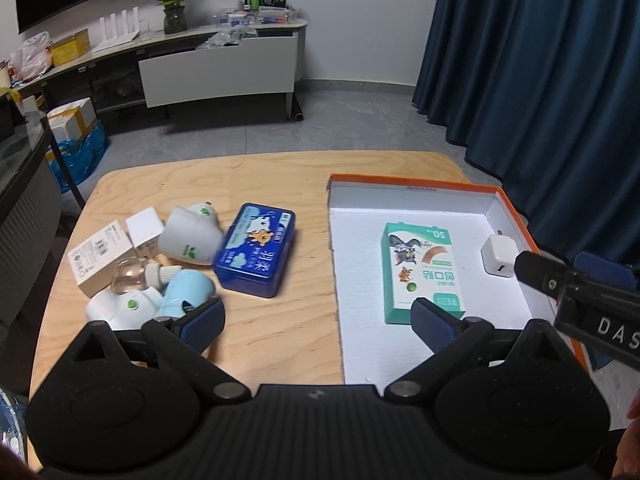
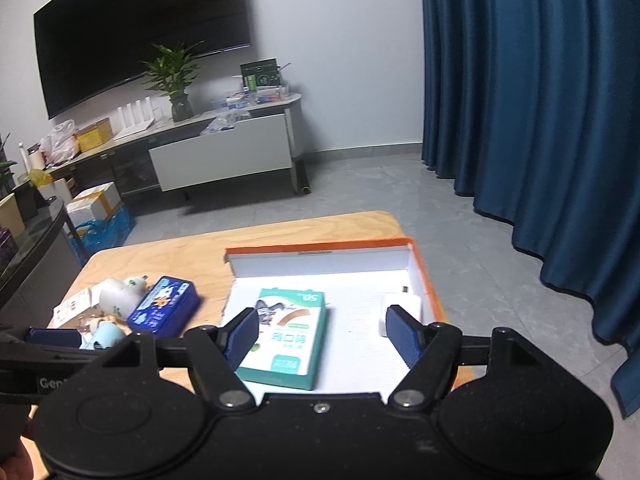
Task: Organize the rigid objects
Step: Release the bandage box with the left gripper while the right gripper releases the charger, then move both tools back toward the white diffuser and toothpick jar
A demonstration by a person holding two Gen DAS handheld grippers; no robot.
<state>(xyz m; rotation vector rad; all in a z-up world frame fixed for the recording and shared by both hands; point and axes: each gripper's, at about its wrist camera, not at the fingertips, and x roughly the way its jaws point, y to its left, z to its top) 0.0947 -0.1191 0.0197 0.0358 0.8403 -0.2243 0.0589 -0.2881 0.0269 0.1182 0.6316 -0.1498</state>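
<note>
An orange-rimmed white box [image 1: 408, 196] sits on the right of the wooden table [image 1: 280, 176]. In it lie a green bandage carton [image 1: 424, 270] and a white charger cube [image 1: 498, 256]. Left of it lie a blue tin [image 1: 256, 250], white boxes [image 1: 102, 256], white and pale blue bottles [image 1: 188, 292]. My left gripper [image 1: 318, 322] is open and empty, above the table's front between pile and box. My right gripper [image 2: 326, 336] is open and empty over the box [image 2: 320, 248], above the carton [image 2: 288, 334], with the charger [image 2: 404, 304] behind its right finger.
A blue curtain [image 1: 540, 60] hangs to the right. A TV cabinet [image 1: 216, 64] with a plant and clutter stands against the far wall. Cardboard boxes and a blue bag [image 1: 76, 136] sit on the floor at left. A dark shelf [image 1: 24, 184] borders the table's left.
</note>
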